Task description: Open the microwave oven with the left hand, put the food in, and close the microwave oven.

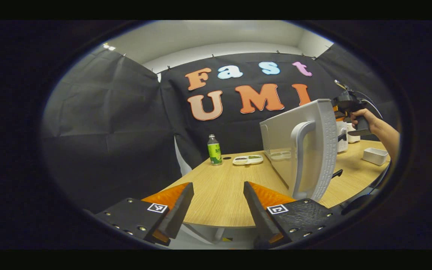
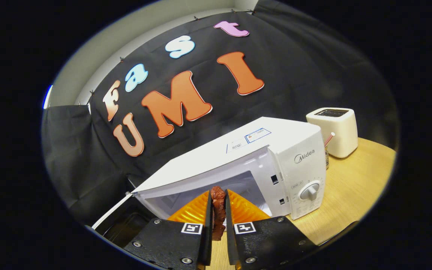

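While the wooden table [image 1: 219, 195] spreads under both my tools, the white microwave oven [image 2: 276, 150] stands on it with its door [image 1: 309, 150] swung wide open, seen edge-on with its curved handle [image 1: 300, 161] in the left gripper view. In the right gripper view the bare cavity [image 2: 238, 183] faces me, the control dial [image 2: 309, 191] to its right. A white toaster [image 2: 334, 131] sits near the oven's far side. My right gripper [image 2: 218, 210] is closed on a dark reddish piece of food [image 2: 218, 212], both fingers pressing it, held just in front of the cavity opening. My left gripper [image 1: 218, 204] holds nothing, its fingers spread wide above the table edge, near the door. Farther back stand a green bottle [image 1: 214, 150], a white divided tray [image 1: 248, 160] and a small white box [image 1: 375, 155]. My right hand [image 1: 362, 118] shows beyond the door.
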A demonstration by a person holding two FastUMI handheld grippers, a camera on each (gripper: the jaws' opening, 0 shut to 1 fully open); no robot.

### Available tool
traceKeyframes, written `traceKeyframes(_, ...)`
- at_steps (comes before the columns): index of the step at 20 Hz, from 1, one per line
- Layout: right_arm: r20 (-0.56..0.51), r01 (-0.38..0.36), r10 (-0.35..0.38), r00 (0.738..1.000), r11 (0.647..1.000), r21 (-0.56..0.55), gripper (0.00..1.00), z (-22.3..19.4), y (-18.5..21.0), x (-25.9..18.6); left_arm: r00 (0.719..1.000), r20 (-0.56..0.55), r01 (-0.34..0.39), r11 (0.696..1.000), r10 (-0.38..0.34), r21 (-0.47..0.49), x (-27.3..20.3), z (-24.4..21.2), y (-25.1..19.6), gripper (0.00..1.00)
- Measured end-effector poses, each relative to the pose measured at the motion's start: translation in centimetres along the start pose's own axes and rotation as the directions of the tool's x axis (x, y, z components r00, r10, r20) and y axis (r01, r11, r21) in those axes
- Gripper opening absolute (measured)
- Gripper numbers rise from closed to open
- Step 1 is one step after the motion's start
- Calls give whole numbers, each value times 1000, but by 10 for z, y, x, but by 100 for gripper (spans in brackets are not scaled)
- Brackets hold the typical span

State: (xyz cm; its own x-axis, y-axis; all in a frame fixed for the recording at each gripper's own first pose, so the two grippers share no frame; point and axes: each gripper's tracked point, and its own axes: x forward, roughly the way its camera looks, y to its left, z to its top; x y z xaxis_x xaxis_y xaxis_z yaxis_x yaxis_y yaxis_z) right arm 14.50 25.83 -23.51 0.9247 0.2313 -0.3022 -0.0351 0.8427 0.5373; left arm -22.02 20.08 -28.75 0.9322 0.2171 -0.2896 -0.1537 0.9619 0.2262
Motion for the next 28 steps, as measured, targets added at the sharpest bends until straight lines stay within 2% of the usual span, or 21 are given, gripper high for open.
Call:
traceKeyframes(3, 21, 26, -28, 999, 994, 104, 17, -10, -5, 26, 1000, -13, -11, 1000, 11, -2, 4, -3, 4, 80)
traceKeyframes(5, 4, 40, -41, 999, 991, 131, 17, -25, -7, 40, 1000, -25, -18, 1000, 18, -4, 7, -8, 5, 80)
traceKeyframes(13, 11, 62, -65, 998, 983, 171, 17, -68, -3, 91, 998, -51, -46, 999, 45, -21, 13, -13, 13, 80)
traceKeyframes(16, 48, 50, -61, 997, 980, 192, 17, -67, -1, 107, 997, -56, -51, 998, 50, -25, 14, -14, 15, 80)
traceKeyframes(21, 58, 101, -114, 992, 976, 194, 17, -71, -15, 120, 997, -36, -65, 997, 64, -38, 21, 1, 9, 80)
traceKeyframes(25, 20, 141, -144, 989, 984, 108, 21, -78, -26, 116, 999, 3, -40, 995, 41, -88, 25, 19, -8, 82)
traceKeyframes(27, -6, 173, -173, 985, 985, 25, 30, -84, -36, 108, 999, -4, -45, 995, 44, -86, 25, 18, -13, 80)
traceKeyframes(28, -10, 182, -182, 983, 983, -14, 39, -83, -40, 103, 999, -7, -37, 996, 36, -85, 23, 18, -18, 80)
